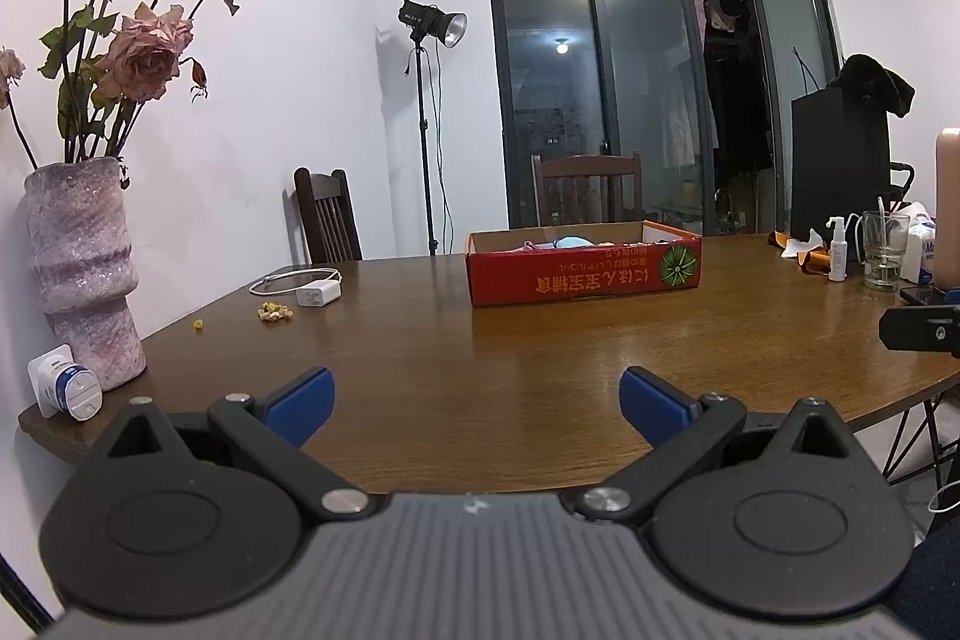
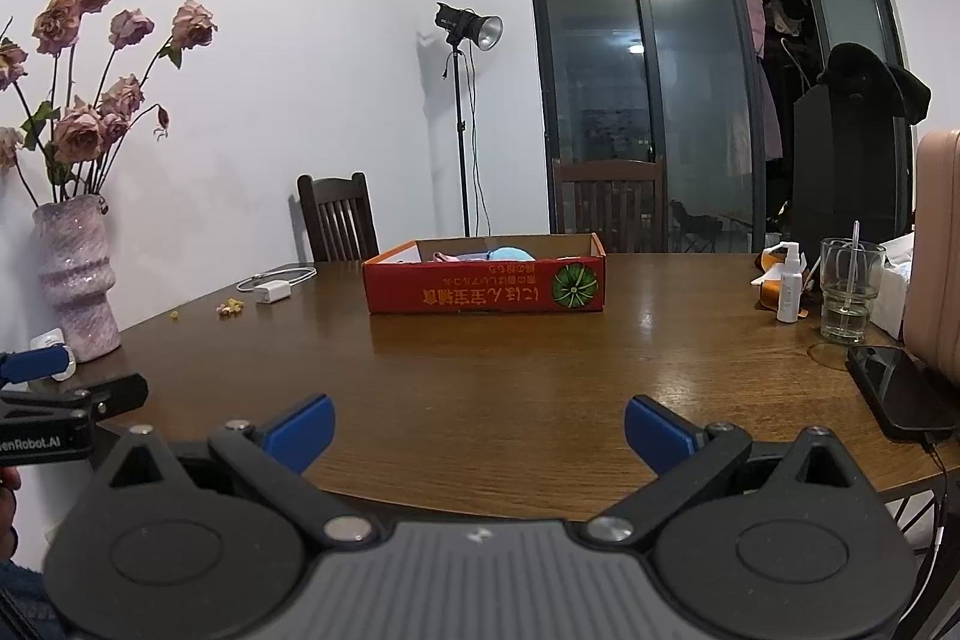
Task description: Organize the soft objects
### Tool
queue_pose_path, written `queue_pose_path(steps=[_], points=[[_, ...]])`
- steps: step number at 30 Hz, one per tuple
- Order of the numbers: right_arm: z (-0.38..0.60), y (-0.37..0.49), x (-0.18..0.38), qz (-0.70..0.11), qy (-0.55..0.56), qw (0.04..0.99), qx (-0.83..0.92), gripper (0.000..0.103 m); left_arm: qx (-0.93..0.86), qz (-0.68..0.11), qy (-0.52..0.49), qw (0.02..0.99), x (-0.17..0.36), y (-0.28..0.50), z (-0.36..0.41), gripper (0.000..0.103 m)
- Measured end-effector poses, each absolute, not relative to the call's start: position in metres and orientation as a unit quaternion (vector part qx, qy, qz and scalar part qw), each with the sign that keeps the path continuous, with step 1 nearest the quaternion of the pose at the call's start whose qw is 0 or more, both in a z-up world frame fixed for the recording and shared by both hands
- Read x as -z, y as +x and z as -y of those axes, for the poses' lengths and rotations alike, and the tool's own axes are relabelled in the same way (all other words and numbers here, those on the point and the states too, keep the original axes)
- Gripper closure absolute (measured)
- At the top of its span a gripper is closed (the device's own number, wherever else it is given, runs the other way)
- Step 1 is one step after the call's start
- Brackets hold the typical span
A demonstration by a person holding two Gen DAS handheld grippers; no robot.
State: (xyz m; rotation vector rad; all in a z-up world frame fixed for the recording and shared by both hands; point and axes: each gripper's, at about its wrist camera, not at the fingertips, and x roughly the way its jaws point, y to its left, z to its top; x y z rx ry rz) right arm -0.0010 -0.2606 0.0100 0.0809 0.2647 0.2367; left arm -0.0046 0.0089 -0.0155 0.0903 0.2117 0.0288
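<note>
A red box point(image 1: 585, 268) sits on the far middle of the brown surface point(image 1: 540, 370), open at the top. Soft things point(image 1: 558, 244) lie inside it, a light blue one and a pink one showing just above the rim; the rest of its inside is hidden by the near wall. In the right wrist view the same box point(image 2: 486, 283) stands a little left of centre, with the blue and pink items point(image 2: 480, 255) again peeking over the edge.

The left gripper point(image 1: 477, 403) hangs over the near edge of the surface, its blue-tipped jaws wide apart and holding nothing. The right gripper point(image 2: 479, 430) is level with it to the right, jaws likewise spread and empty. Both are well apart from the box.

On the left a pink vase point(image 1: 81, 274) with dried roses point(image 1: 144, 52) stands close to the wall, a white plug point(image 1: 63, 388) just beside its base. Farther back on the left lie a white charger point(image 1: 318, 293) with its coiled cable and some small yellow bits point(image 1: 275, 311). On the right are a spray bottle point(image 2: 791, 283), a glass point(image 2: 849, 289) with a straw, and a dark phone point(image 2: 897, 388) near the edge. Two chairs point(image 1: 327, 217) stand behind the surface, a studio lamp point(image 1: 432, 25) on a stand by the wall.
</note>
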Motion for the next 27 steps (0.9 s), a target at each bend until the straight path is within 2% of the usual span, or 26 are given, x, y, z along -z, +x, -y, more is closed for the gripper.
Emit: queue_pose_path(steps=[27], points=[[0.2591,-0.0009,-0.0091,-0.131,0.038,0.983,-0.12,0.0,-0.015,-0.102,0.044,0.994,0.0163,-0.0042,-0.0088,0.0]])
